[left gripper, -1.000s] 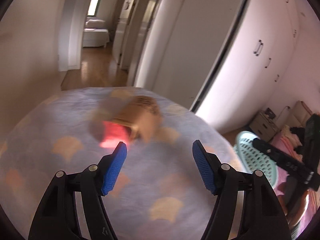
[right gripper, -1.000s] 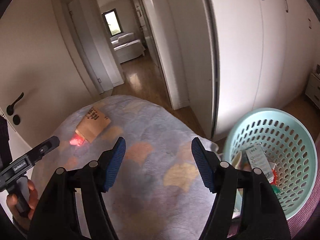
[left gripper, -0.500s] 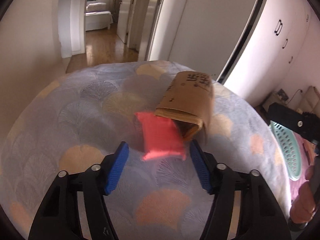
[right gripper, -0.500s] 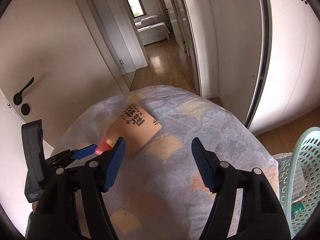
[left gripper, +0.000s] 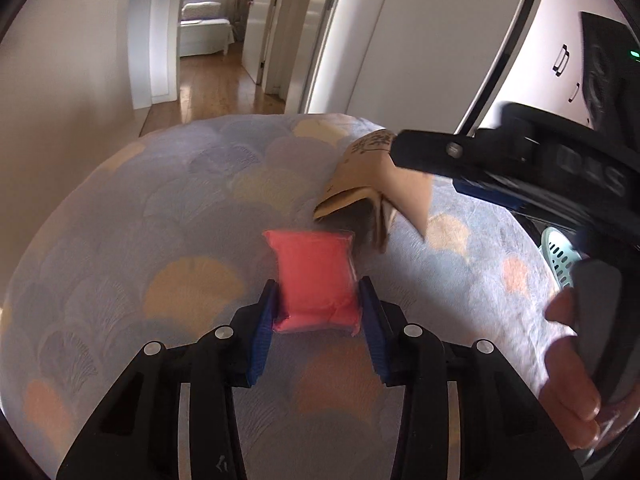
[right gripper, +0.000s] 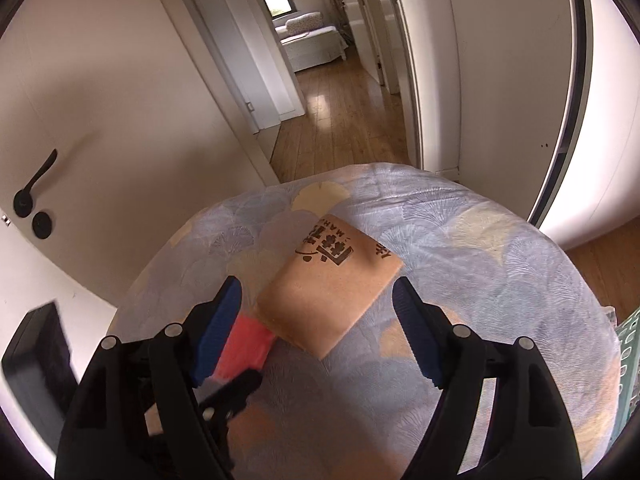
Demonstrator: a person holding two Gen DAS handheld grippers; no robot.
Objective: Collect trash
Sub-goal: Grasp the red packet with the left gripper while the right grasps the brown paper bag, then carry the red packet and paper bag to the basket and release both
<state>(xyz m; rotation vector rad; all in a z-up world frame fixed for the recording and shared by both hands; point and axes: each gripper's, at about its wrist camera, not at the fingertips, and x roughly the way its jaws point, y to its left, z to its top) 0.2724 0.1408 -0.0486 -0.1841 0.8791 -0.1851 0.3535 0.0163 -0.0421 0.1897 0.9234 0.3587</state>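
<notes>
A red soft packet [left gripper: 316,280] lies on the fan-patterned bed cover [left gripper: 160,220]. My left gripper [left gripper: 317,320] has it between its blue pads; the jaws are closing and both pads touch its sides. Just behind it lies a brown paper bag [right gripper: 332,292] with black print, its open end toward the packet. My right gripper [right gripper: 316,328] hovers over the bag's near end. Its jaws are opening and stand wide, with the bag between the fingertips and untouched. In the left wrist view one of the right gripper's black fingers [left gripper: 448,152] crosses the bag [left gripper: 360,184].
A mint laundry basket [left gripper: 560,256] stands beside the bed on the right, its rim [right gripper: 624,340] at the edge of the right wrist view. A hand [left gripper: 568,360] holds the right gripper. Beyond the bed are a door with a black handle [right gripper: 36,184], white wardrobes and a wooden hallway floor.
My left gripper came down and forward onto the red packet and closed around it. My right gripper swung left from the basket to the paper bag and opened wider.
</notes>
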